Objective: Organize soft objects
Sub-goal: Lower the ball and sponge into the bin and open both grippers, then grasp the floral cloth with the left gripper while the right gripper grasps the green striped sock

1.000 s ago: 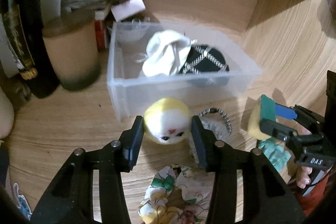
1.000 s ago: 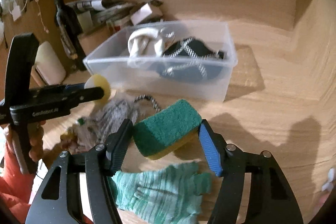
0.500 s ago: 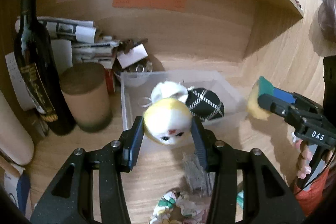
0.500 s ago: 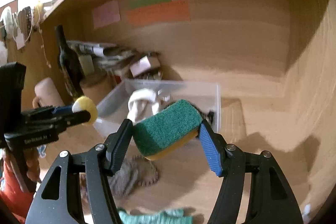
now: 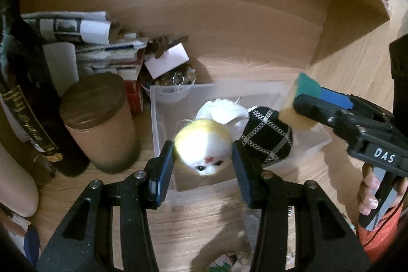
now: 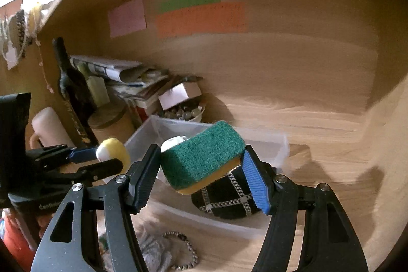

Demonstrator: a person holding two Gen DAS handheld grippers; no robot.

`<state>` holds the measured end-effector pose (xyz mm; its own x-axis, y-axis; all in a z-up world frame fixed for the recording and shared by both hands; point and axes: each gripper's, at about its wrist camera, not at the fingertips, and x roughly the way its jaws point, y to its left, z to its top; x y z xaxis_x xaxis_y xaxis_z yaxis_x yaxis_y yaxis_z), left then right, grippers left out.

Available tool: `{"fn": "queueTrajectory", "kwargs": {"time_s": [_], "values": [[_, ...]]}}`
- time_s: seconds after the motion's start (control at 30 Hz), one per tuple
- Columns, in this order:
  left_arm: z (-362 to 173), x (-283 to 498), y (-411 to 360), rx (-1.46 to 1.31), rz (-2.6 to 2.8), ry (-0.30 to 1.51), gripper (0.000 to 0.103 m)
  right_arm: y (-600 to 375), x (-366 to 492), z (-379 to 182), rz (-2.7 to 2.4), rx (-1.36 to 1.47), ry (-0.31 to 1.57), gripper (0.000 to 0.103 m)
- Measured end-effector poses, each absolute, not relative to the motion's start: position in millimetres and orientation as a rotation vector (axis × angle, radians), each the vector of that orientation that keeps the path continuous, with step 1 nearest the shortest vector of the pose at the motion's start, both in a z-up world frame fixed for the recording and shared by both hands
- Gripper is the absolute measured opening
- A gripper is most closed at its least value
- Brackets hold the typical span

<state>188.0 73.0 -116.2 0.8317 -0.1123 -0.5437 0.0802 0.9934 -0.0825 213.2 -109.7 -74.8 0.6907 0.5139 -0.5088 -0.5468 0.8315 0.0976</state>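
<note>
My left gripper is shut on a yellow and white plush ball with a small face, held above the near left part of the clear plastic bin. My right gripper is shut on a green and yellow sponge, held above the bin. In the left wrist view the sponge hangs over the bin's right side. Inside the bin lie a white soft item and a black pouch with a silver chain pattern, also in the right wrist view.
A dark wine bottle, a brown cylindrical jar, stacked papers and a bowl of small metal bits stand left of and behind the bin. A grey knit item with a bead string lies on the wooden surface in front.
Both grippers have lifted their loads off the wooden surface and carried them forward over the bin. The plush ball and sponge now hang above it.
</note>
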Motion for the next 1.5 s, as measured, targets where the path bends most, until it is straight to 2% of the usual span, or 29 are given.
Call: {"fn": "queueTrajectory", "kwargs": {"time_s": [0.4,0.5,0.6,0.67,0.7,0.9,0.97,1.17,1.33,1.5], "values": [[-132,212,70,-0.031,-0.105,0.658,0.045,-83,252,-124,0.61,-0.102,0.748,0.062],[-132,212,69,-0.029,-0.106,0.658,0.05,-81,256,-130,0.604,-0.105,0.771,0.063],[-130,211,69,-0.03,-0.107,0.653,0.059,-80,259,-133,0.598,-0.116,0.792,0.065],[-129,211,68,-0.031,-0.107,0.649,0.061,-80,260,-133,0.6,-0.117,0.795,0.071],[-127,210,68,-0.05,-0.096,0.715,0.062,-81,258,-131,0.599,-0.117,0.787,0.072],[-113,198,69,-0.065,-0.092,0.694,0.064,-87,248,-112,0.59,-0.135,0.719,0.076],[-104,189,68,-0.066,-0.089,0.664,0.069,-93,239,-99,0.581,-0.142,0.668,0.082],[-78,155,62,-0.053,-0.072,0.578,0.079,-108,205,-66,0.569,-0.164,0.529,0.084],[-67,123,57,-0.066,-0.055,0.523,0.098,-124,176,-53,0.592,-0.14,0.463,0.093],[-73,93,53,-0.052,-0.032,0.516,0.101,-141,147,-58,0.587,-0.125,0.441,0.098]]}}
